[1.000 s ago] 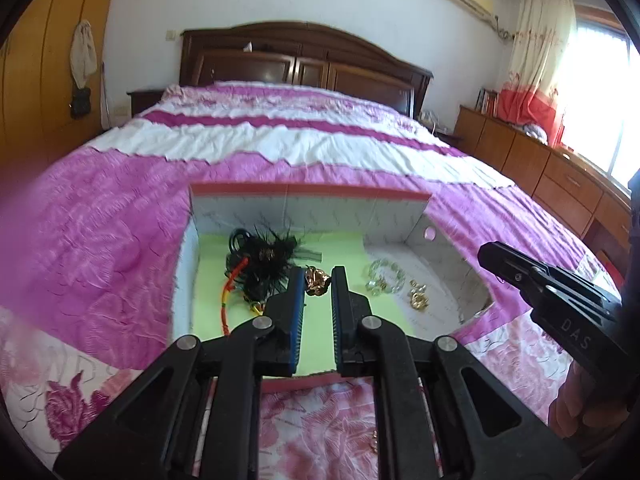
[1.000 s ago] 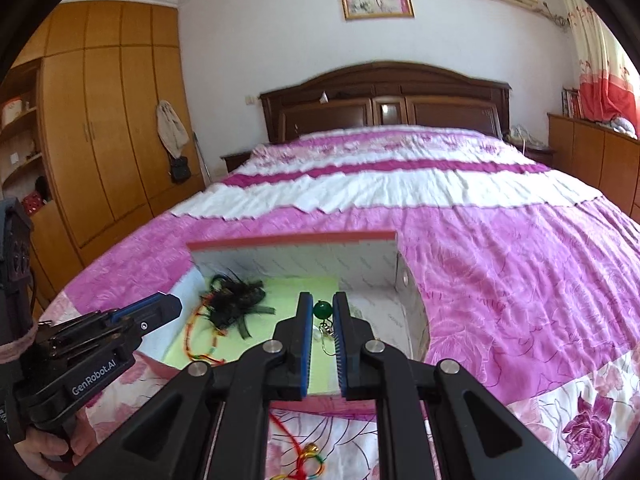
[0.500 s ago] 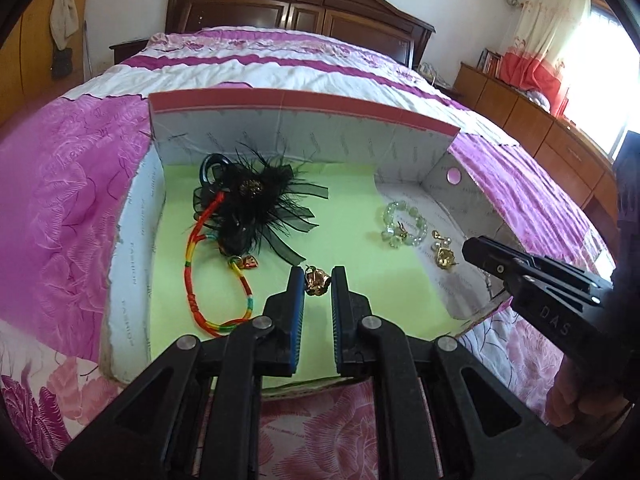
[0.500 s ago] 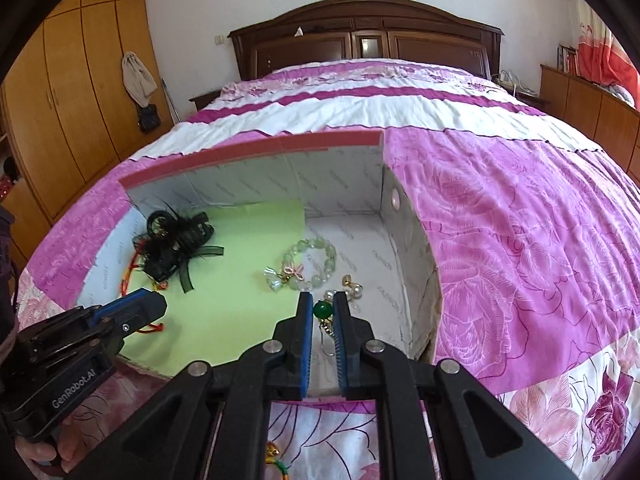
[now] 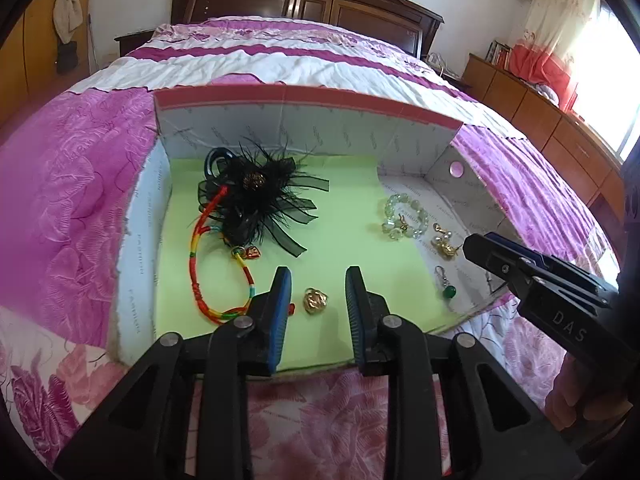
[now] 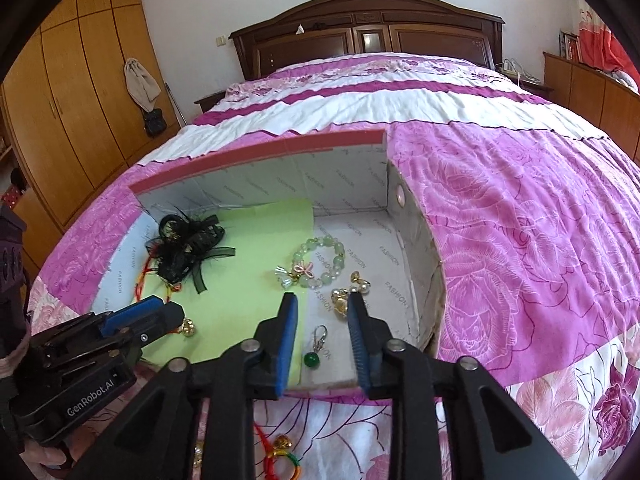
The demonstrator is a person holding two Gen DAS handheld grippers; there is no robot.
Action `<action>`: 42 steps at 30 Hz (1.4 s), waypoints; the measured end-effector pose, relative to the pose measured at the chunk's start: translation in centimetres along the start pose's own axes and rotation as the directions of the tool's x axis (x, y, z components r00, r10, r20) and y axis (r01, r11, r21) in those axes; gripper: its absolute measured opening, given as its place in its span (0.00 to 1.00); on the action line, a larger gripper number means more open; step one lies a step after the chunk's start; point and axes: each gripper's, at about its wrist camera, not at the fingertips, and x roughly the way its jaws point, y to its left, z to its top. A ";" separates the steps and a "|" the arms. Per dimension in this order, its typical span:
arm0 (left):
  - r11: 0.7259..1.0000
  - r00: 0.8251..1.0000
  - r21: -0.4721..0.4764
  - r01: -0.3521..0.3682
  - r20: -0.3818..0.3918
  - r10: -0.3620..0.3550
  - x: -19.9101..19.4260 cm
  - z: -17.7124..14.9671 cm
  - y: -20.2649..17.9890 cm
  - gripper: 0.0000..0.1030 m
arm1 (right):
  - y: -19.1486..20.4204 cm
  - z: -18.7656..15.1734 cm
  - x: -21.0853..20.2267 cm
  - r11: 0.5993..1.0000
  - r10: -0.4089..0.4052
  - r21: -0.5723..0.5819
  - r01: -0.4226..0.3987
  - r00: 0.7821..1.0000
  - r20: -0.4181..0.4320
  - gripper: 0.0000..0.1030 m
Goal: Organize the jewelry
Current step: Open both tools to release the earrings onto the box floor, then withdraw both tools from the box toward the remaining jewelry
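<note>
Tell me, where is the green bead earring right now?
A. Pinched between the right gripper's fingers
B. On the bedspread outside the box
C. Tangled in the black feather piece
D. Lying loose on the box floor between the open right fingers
D. The green bead earring lies on the white floor of the box, and the right gripper stands open around it without touching it.

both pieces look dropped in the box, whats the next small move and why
Probably lift both grippers up out of the box. The left gripper is open around the gold ring on the green sheet, and the right gripper is open over the green-bead earring; more jewelry waits on the bedspread.
</note>
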 end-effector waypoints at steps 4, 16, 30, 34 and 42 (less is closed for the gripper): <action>1.000 1.000 -0.009 -0.006 0.024 0.007 -1.5 0.1 0.1 0.21 | 0.2 0.2 -1.4 1.000 0.012 0.012 -0.013 1.000 0.025 0.28; 0.999 0.993 -0.007 -0.035 0.110 0.036 -5.7 -0.3 -0.5 0.24 | 1.2 -0.3 -7.2 0.998 0.058 0.003 -0.059 0.984 0.167 0.35; 0.998 0.969 -0.035 -0.043 0.242 0.051 -9.9 -1.5 -1.0 0.25 | 1.0 -2.8 -11.9 0.997 0.073 0.013 -0.080 0.961 0.267 0.39; 0.998 0.961 -0.046 -0.042 0.272 0.053 -11.0 -2.0 -0.9 0.26 | 0.8 -3.7 -13.0 0.996 0.077 0.020 -0.086 0.955 0.286 0.43; 0.997 0.958 -0.039 -0.067 0.276 0.076 -12.1 -3.7 -0.7 0.26 | 1.0 -5.5 -14.1 0.997 0.080 0.000 -0.083 0.958 0.277 0.44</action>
